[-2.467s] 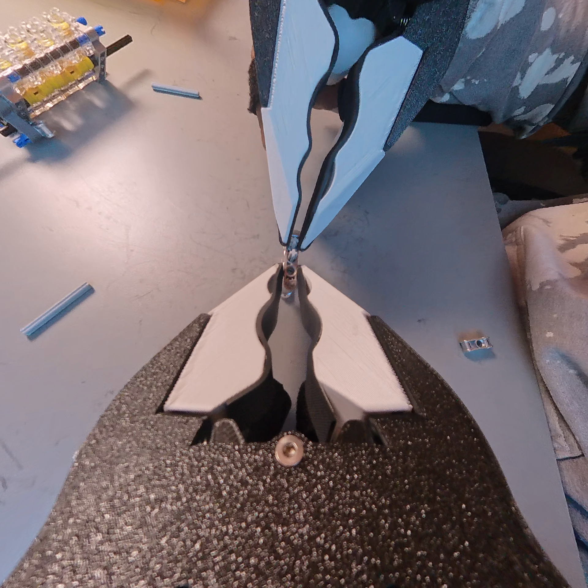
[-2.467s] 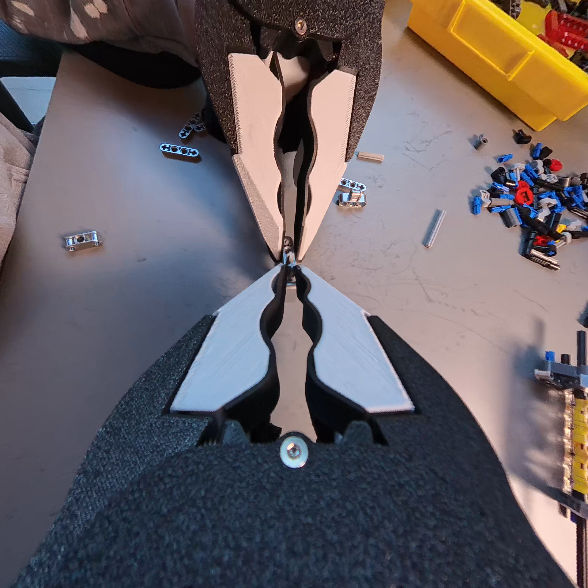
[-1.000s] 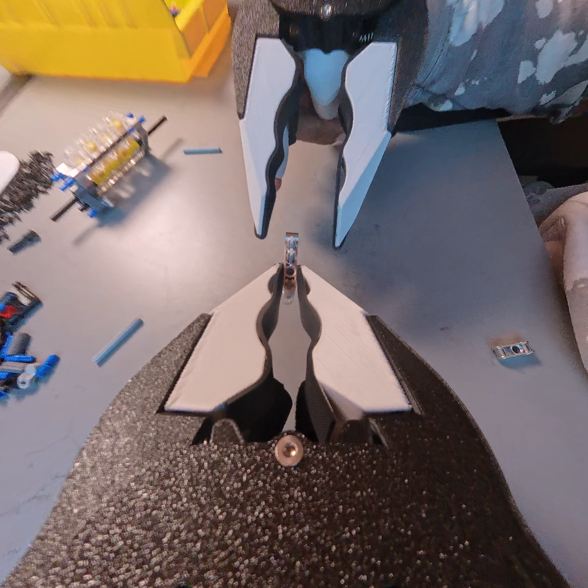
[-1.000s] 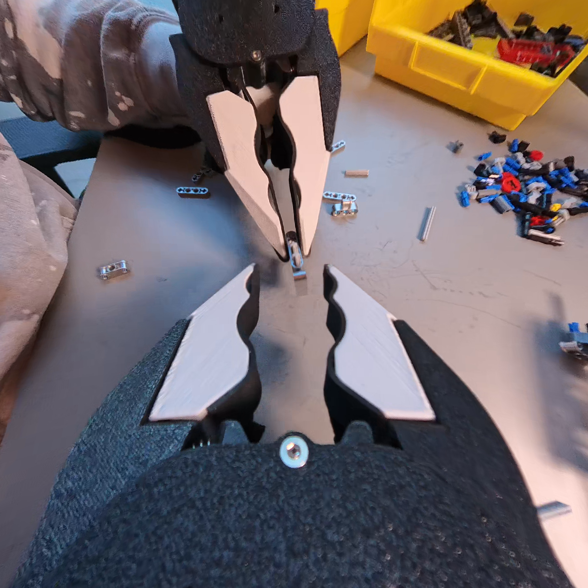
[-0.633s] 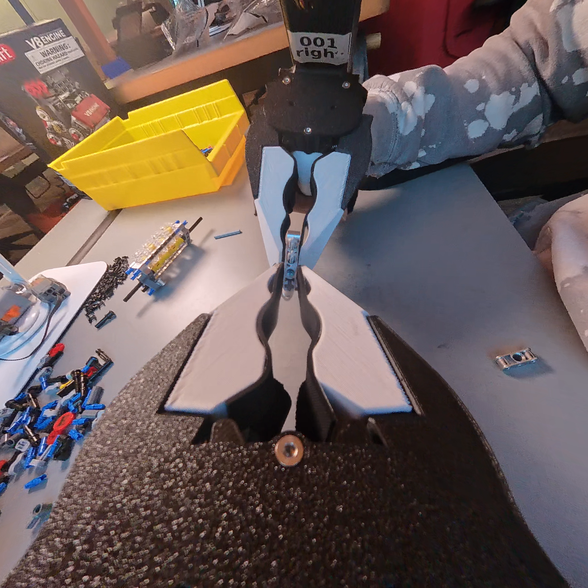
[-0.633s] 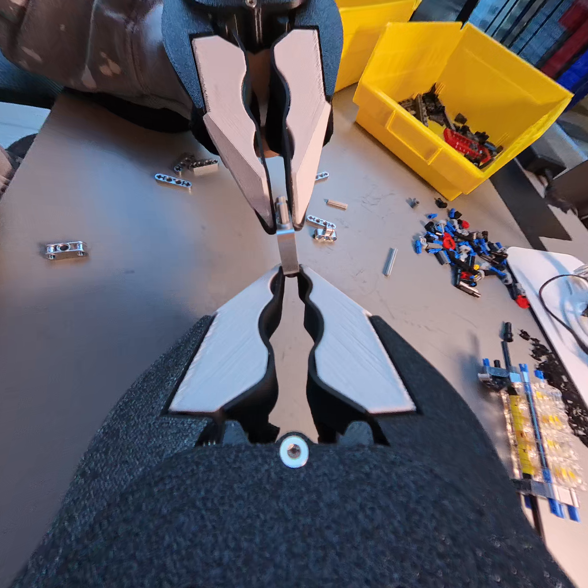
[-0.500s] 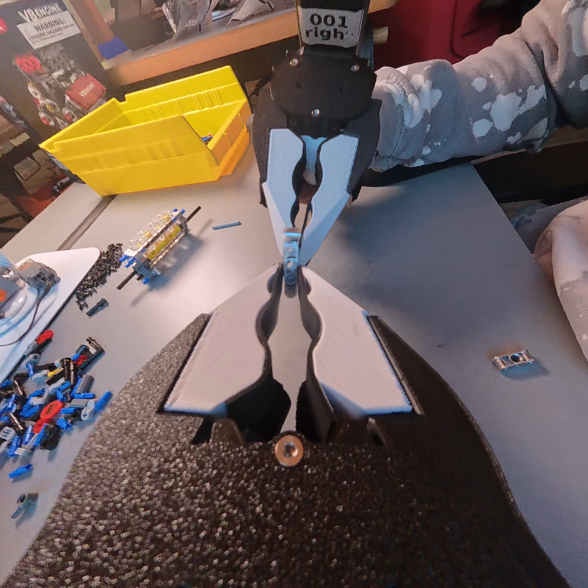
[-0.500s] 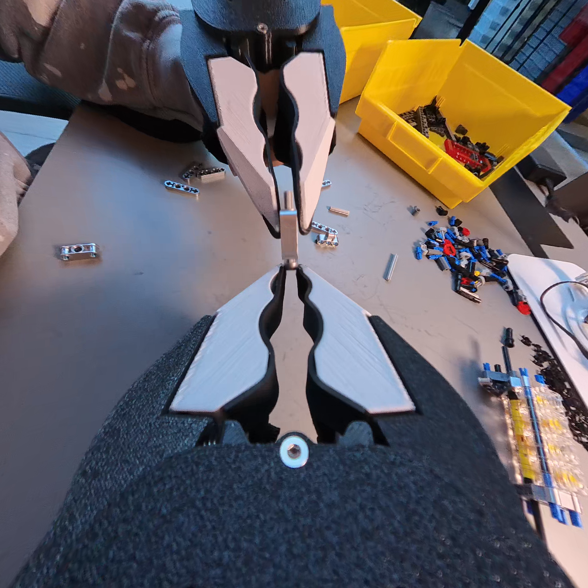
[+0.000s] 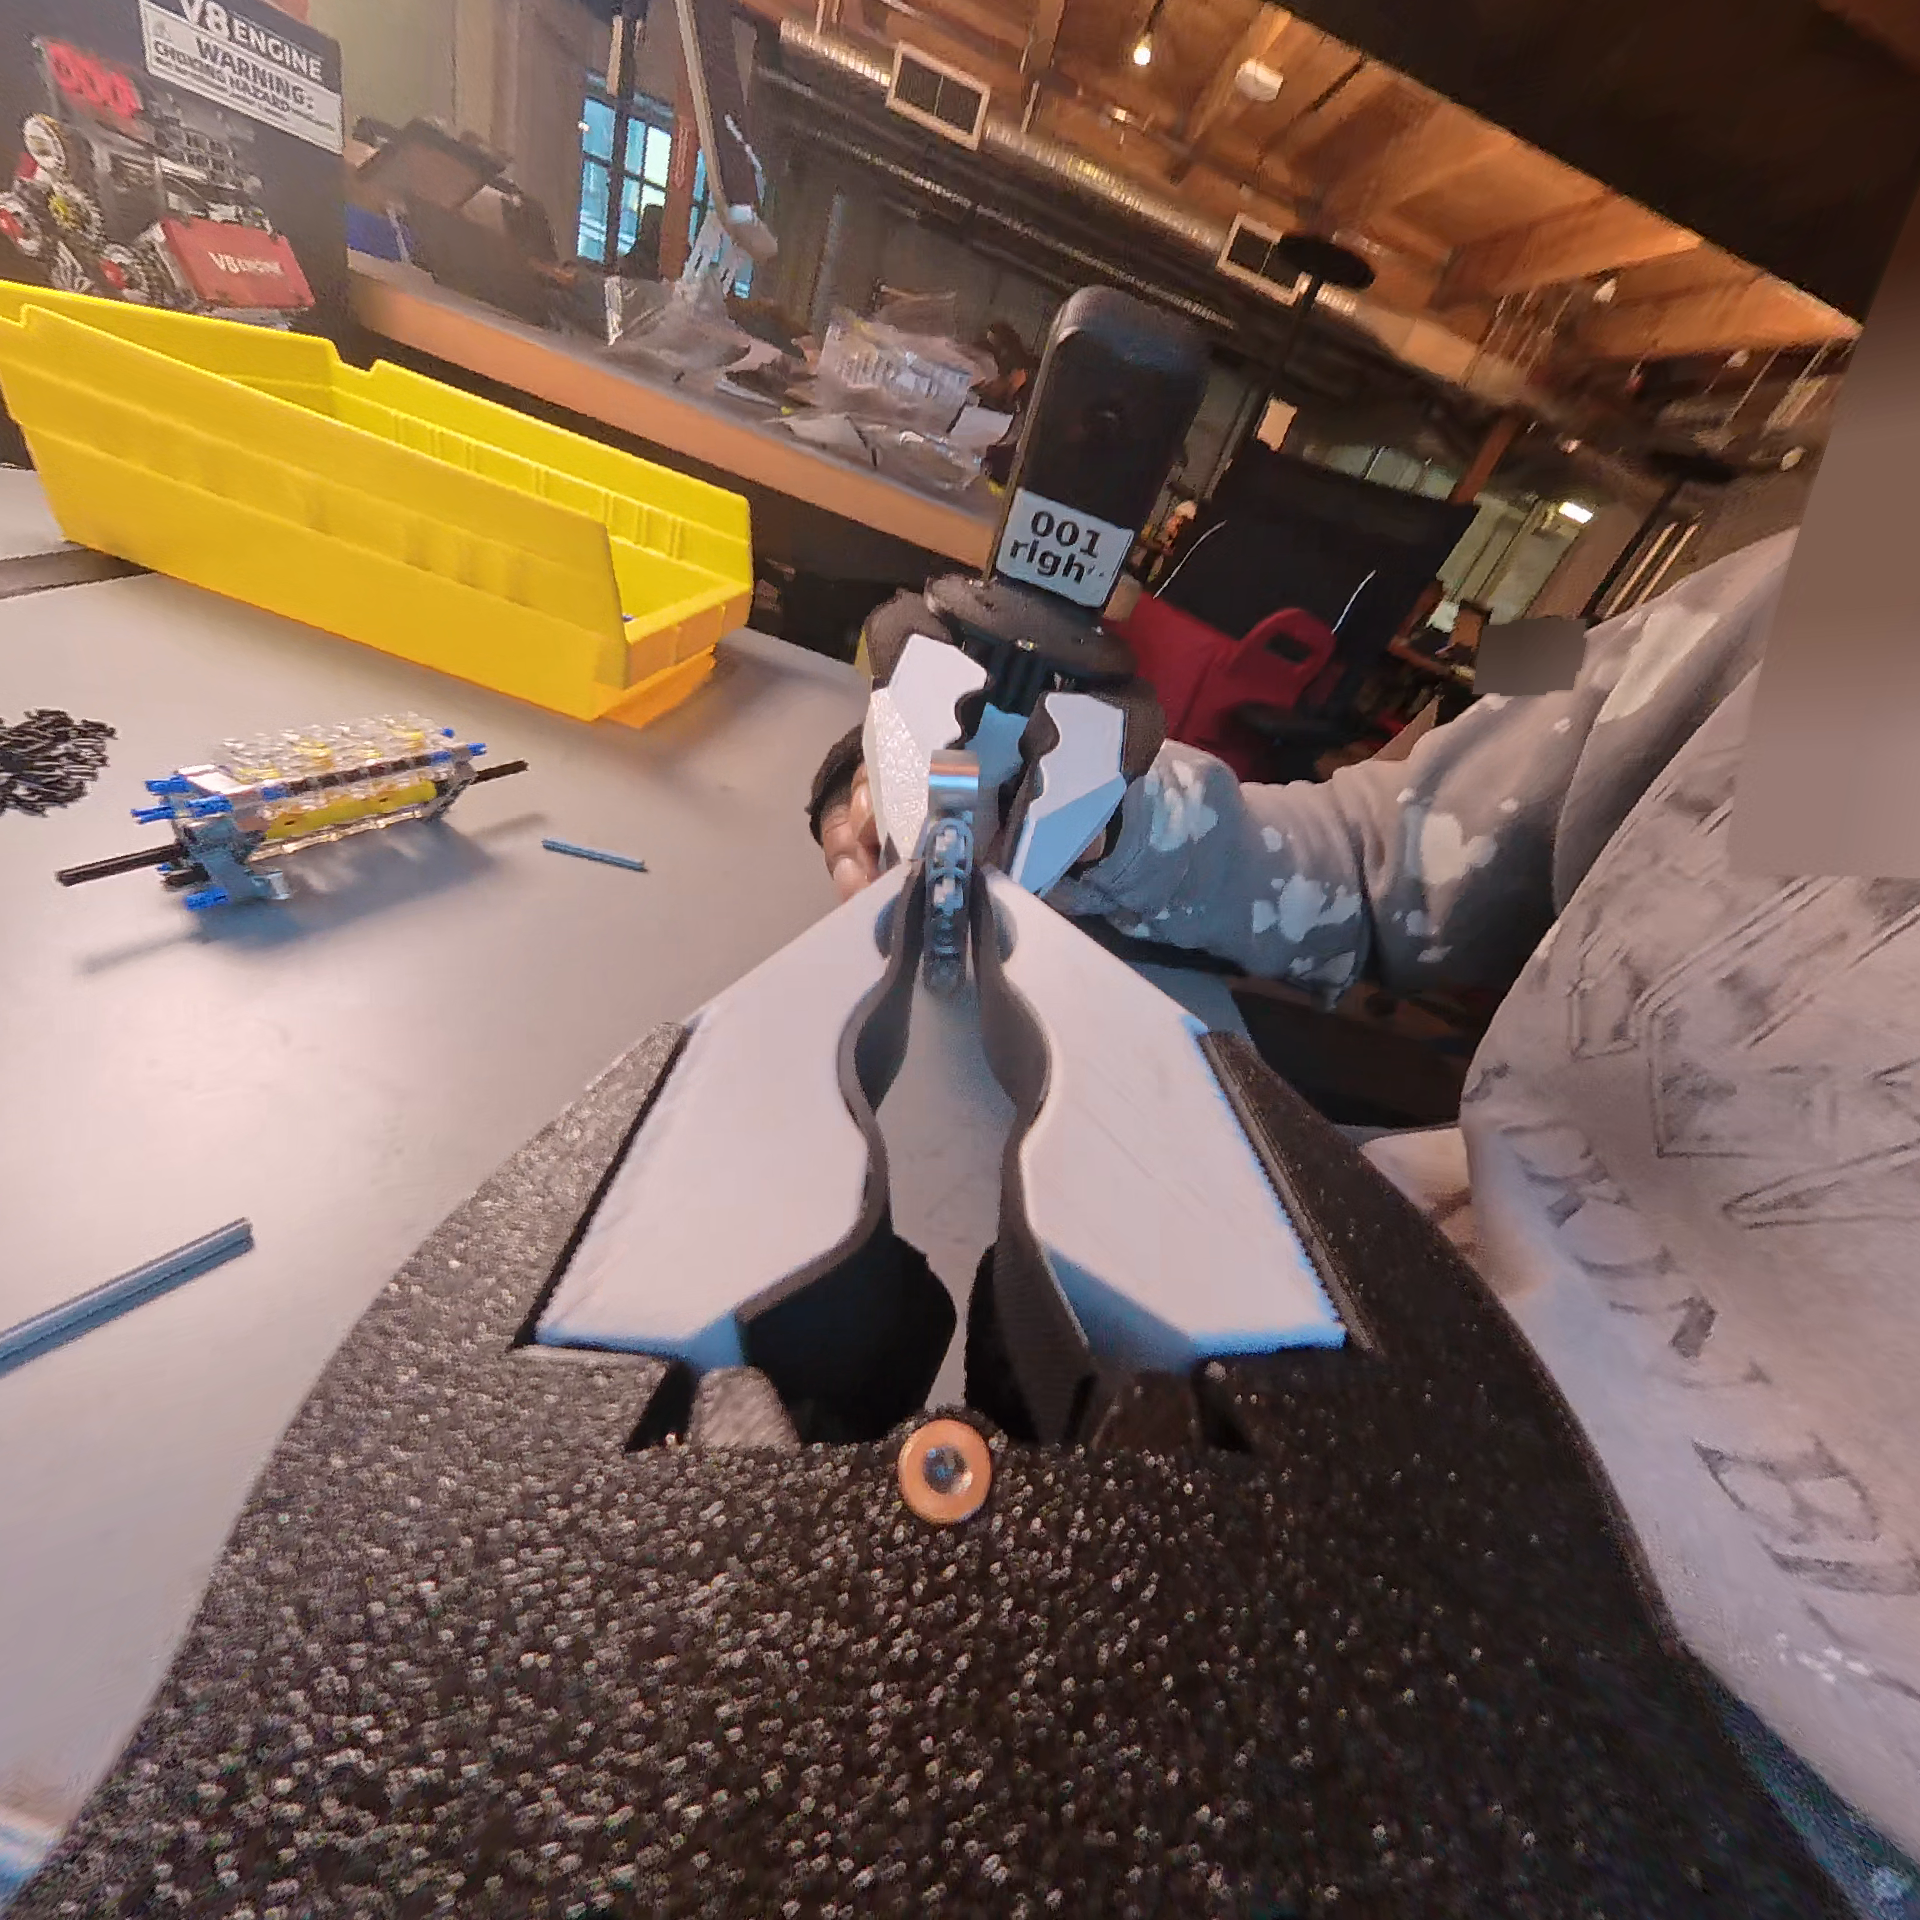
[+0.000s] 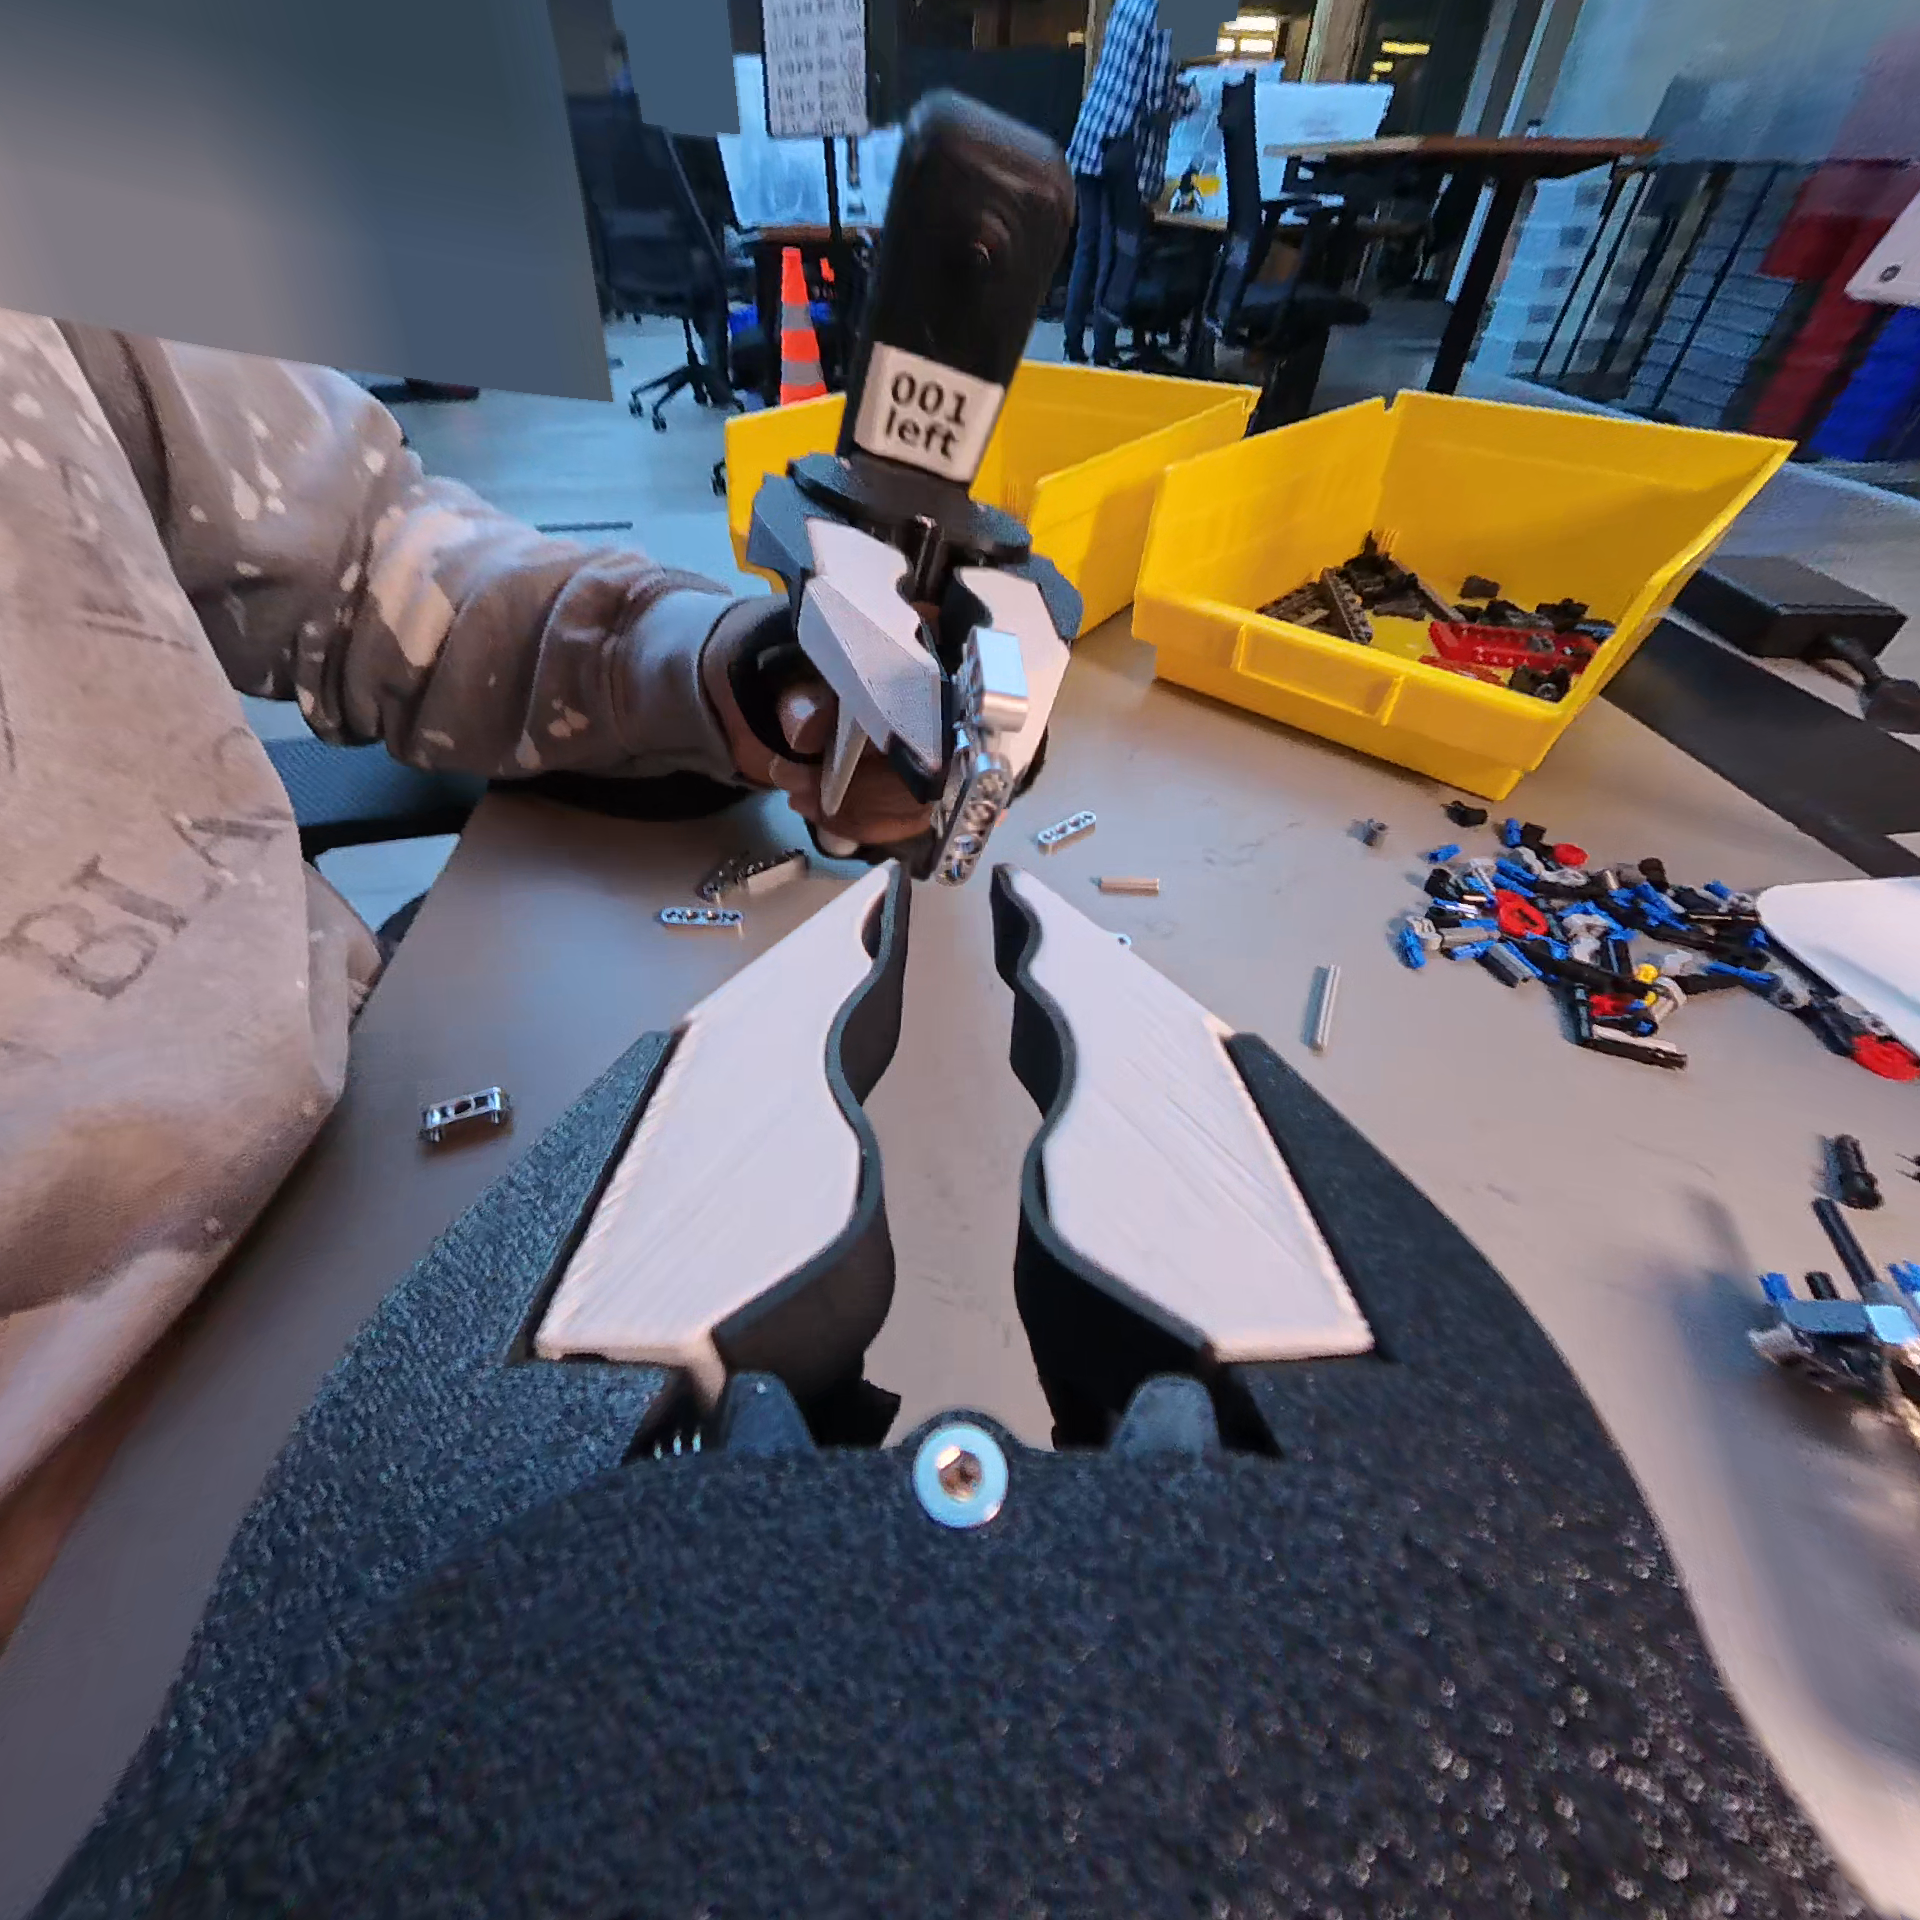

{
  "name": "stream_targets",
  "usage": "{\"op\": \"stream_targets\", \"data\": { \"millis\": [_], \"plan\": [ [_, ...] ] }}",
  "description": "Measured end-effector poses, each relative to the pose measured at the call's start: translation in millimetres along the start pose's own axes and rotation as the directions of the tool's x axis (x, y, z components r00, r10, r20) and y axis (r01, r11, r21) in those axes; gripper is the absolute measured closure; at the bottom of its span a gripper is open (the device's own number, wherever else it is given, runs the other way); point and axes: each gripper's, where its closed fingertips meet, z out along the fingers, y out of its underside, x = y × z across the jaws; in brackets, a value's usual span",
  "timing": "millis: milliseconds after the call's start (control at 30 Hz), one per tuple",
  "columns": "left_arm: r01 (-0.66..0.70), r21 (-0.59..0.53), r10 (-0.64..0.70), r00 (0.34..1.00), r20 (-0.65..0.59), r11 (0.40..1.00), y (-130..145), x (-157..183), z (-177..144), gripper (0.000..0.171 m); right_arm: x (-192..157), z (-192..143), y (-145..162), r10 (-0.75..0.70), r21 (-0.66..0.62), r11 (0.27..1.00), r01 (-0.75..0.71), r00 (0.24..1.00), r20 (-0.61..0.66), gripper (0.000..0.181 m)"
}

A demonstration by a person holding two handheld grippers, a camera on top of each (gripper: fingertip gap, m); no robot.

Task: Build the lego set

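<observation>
Left gripper (image 9: 943,906) clamped on small silver pierced beam assembly (image 10: 977,769), held raised above grey table (image 10: 1195,914), tips angled down. Right gripper (image 10: 948,883) parted, empty, fingertips just below part, not touching. Risk, by judgement: grip is on narrow end only, so knock from right fingers could twist part loose, dropping it among loose beams (image 10: 701,916). Both hands lifted, facing each other; yellow bin (image 10: 1455,582) and parts pile (image 10: 1579,935) beyond.

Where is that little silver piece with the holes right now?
The silver piece is pinched in the left gripper, held up above the table, just beyond the open right gripper and nearer than the yellow bin.
</observation>
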Motion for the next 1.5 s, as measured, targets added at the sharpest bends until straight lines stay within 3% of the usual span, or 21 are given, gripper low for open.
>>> {"op": "stream_targets", "data": {
  "millis": [167,267,433,567,667,967,1267,1500],
  "plan": [
    [0.038,0.021,-0.037,0.998,-0.042,0.999,0.6,4.9,5.6,0.165,-0.5,0.7,-12.3,0.070,0.070,0.995,-0.072,0.997,0.018,0.174],
    [0.033,-0.020,-0.034,0.999,-0.043,0.999,7.1,5.2,8.2,0.164,-2.2,-2.4,-11.9,0.118,0.058,0.991,-0.122,0.991,0.057,0.176],
    [-0.021,-0.190,0.020,1.000,-0.005,0.982,31.3,-1.4,8.1,0.162,-1.1,-8.3,4.9,0.127,-0.093,0.988,-0.122,0.991,0.052,0.176],
    [-0.114,-0.363,0.128,0.992,0.014,0.925,55.8,-7.2,8.3,0.162,-2.3,-11.7,24.9,0.141,-0.232,0.964,-0.127,0.989,0.045,0.176],
    [-0.113,-0.439,0.130,0.991,0.009,0.891,68.9,-9.1,11.1,0.163,-4.8,-9.8,37.6,0.163,-0.298,0.944,-0.142,0.986,0.046,0.176],
    [0.025,-0.442,-0.042,0.999,-0.029,0.897,73.6,2.3,17.8,0.166,-11.3,-8.0,35.5,0.198,-0.274,0.947,-0.167,0.976,0.091,0.175],
    [-0.023,-0.505,0.017,1.000,-0.016,0.863,84.8,3.6,16.0,0.166,-16.5,-4.0,38.1,0.157,-0.273,0.954,-0.120,0.981,0.116,0.175],
    [-0.086,-0.601,0.105,0.994,-0.003,0.795,104.4,2.9,18.0,0.167,-26.3,2.2,65.7,0.076,-0.427,0.904,-0.020,0.991,0.114,0.176]
  ]
}}
